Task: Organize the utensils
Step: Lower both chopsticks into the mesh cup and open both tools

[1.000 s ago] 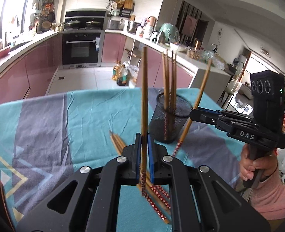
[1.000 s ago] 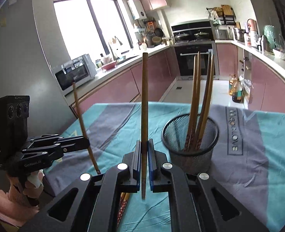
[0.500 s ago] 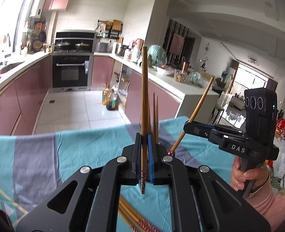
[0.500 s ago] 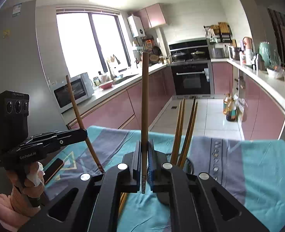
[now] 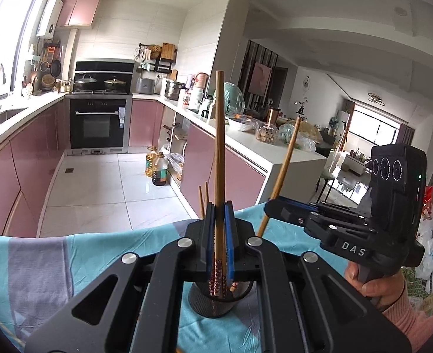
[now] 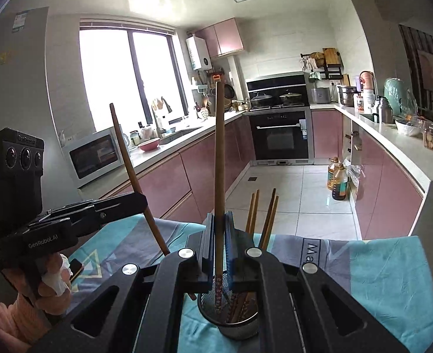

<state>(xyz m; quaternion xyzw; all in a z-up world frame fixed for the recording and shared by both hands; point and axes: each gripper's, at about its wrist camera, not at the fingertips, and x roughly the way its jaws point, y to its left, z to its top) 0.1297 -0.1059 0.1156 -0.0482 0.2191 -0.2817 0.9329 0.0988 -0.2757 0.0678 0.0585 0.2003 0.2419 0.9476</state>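
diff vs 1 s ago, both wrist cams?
Both grippers rose and moved over the mesh cup. The left gripper and right gripper now have their chopstick tips above or just inside its mouth. Unchanged: both stay clamped, nothing released; cup and its chopsticks in place.

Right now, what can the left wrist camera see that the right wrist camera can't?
Only the left wrist view shows the right gripper from outside, shut on a slanted chopstick, plus the dining room behind it. Only the right wrist view shows the left gripper from outside with its own slanted chopstick, plus the microwave and the window. Both show a chopstick upright between the camera's own fingers, the black mesh cup below holding more chopsticks, the oven, and the teal tablecloth.
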